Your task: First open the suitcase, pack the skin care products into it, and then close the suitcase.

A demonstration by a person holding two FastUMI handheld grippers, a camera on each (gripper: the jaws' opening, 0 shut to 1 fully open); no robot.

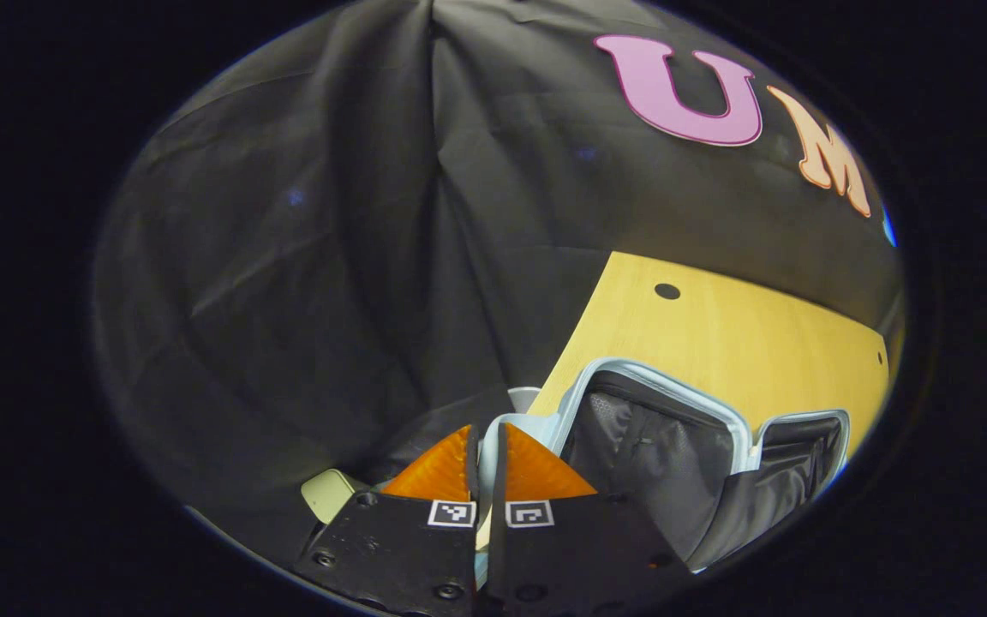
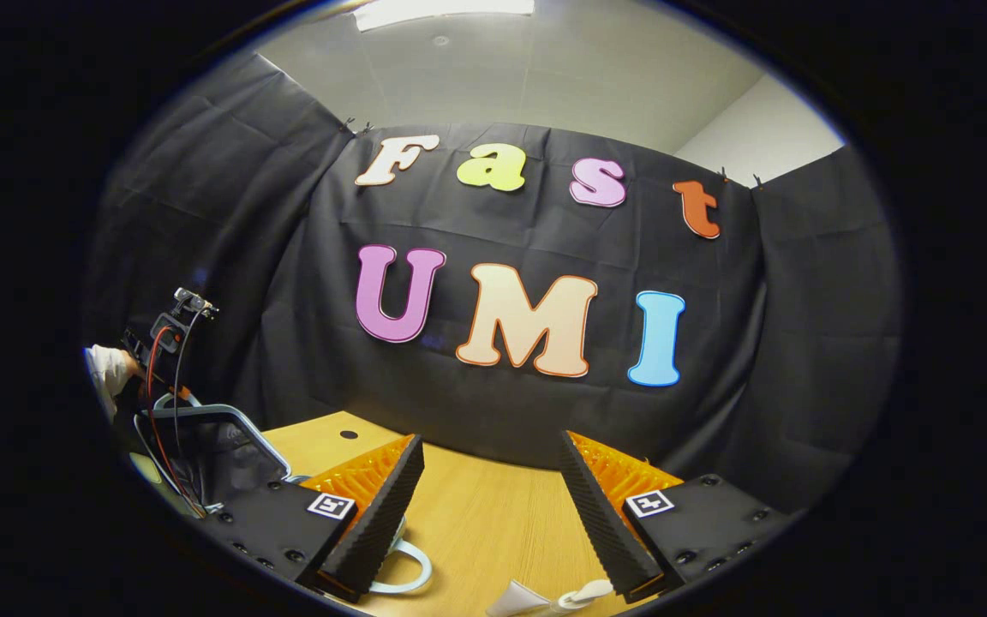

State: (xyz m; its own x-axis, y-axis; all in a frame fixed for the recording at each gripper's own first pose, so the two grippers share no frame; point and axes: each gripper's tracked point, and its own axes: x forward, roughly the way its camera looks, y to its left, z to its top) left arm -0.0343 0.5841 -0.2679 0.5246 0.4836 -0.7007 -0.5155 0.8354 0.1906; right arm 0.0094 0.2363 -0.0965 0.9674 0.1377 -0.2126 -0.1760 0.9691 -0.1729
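My left gripper point(image 1: 487, 446) is clamped on the raised lid edge of the open suitcase point(image 1: 665, 446) on the surface point(image 1: 742, 334). My right gripper point(image 2: 489, 480) hangs wide, empty.

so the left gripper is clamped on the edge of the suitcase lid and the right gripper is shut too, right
Not quite. The right gripper is open, its fingers wide apart above the table in the right gripper view. The left gripper is indeed closed on the suitcase lid.

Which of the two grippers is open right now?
The right gripper, its fingers spread wide apart over the wooden table. The left gripper is pinched shut on the rim of the pale blue suitcase with the dark lining.
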